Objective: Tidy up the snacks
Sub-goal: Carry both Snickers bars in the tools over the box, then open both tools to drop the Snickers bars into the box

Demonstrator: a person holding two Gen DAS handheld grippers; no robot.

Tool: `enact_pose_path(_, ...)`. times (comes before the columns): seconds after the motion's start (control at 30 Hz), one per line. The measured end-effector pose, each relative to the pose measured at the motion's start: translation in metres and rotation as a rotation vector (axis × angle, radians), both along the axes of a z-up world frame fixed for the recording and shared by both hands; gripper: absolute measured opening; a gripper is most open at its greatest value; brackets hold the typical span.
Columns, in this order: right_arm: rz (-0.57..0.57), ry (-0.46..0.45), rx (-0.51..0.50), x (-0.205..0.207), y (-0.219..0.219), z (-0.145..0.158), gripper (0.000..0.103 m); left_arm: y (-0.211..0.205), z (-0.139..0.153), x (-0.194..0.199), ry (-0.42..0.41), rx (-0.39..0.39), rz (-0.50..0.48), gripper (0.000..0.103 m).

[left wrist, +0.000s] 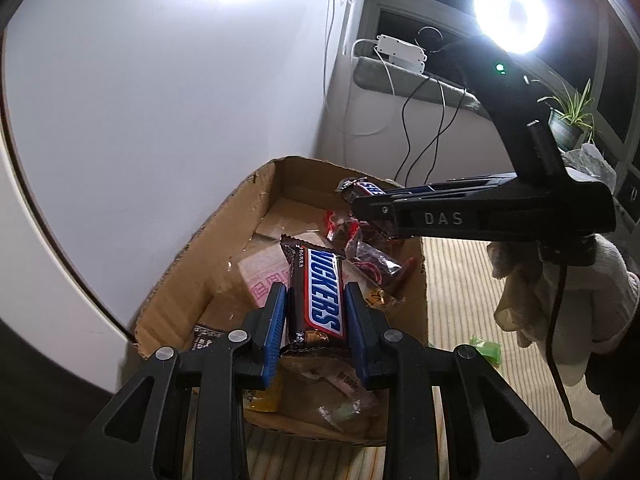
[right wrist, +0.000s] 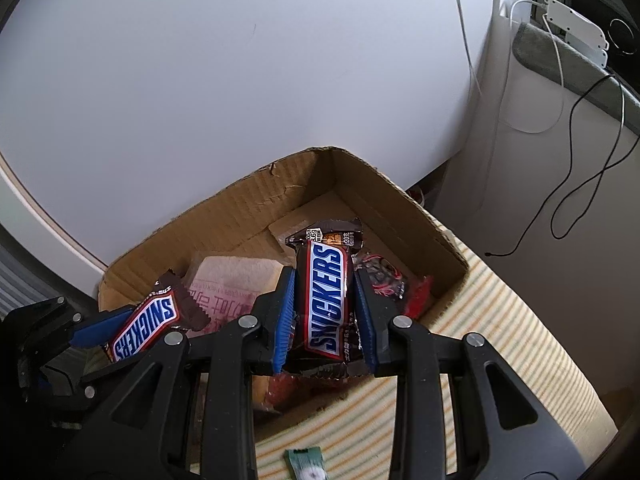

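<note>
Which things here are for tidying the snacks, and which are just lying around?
For the job: left gripper clamping a Snickers bar; right gripper clamping another Snickers bar; cardboard box; red snack packets inside it.

Just lying about: potted plant; white power adapter; lamp; green wrapper.

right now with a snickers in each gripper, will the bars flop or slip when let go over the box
Probably stiff: the left bar juts straight out past the fingers without sagging. The glossy wrapper on the right bar looks slippery, so it may slide free quickly. Both should drop flat into the box, not roll.
</note>
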State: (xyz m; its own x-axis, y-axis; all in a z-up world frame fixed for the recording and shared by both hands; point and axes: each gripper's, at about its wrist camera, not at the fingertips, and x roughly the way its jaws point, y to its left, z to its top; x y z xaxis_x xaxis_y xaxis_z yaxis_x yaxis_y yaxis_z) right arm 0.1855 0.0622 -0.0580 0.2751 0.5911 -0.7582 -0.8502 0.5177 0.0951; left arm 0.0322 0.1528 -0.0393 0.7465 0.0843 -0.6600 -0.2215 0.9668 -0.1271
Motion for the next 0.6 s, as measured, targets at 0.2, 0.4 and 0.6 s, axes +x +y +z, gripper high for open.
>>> enact_pose_path(0.2, 0.004, 0.006, -0.015, 0.004, 0.010, -0.006, 0.030, 0.003, -0.002, 0.000, 0.002, -0.002, 0.008, 0.028)
enact_pose_path(0.4, 0.015, 0.012, -0.031, 0.005, 0.016, -0.013, 0.030, 0.004, -0.002, 0.000, 0.004, -0.006, 0.015, 0.028)
enact_pose_path(0.6, 0.028, 0.008, -0.044, 0.005, 0.020, -0.016, 0.030, 0.002, -0.001, 0.001, 0.008, -0.004, 0.016, 0.028)
